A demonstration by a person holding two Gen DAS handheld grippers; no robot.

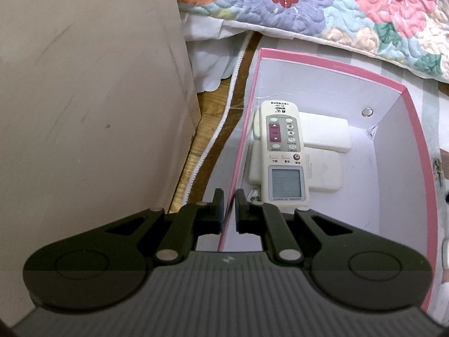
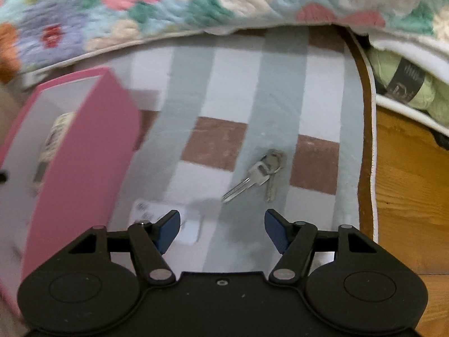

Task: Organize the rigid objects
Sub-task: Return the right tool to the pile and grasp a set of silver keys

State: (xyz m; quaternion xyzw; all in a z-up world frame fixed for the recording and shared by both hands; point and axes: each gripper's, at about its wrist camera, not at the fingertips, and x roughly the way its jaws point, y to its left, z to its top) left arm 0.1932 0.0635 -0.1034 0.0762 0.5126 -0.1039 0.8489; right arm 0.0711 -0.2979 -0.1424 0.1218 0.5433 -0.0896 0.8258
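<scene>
Left gripper [image 1: 230, 210] straddles the near wall of the pink box [image 1: 418, 129], fingers pressed on either side of the thin cardboard edge, pinching it. Inside the box: a cream remote control [image 1: 283, 151] lying face up, screen end toward the camera, resting on top of two flat white blocks [image 1: 325, 134]. Right gripper [image 2: 221, 230] hovers low over the striped mat [image 2: 280, 84], fingers spread wide, nothing between them. A bunch of keys [image 2: 259, 174] lies on the mat just ahead of the fingertips, apart from them, well right of the box. A white tag [image 2: 148, 209] lies by the left fingertip. Flowered quilt [image 2: 196, 2] beyond; wooden floor [image 2: 407, 182] to the right.
</scene>
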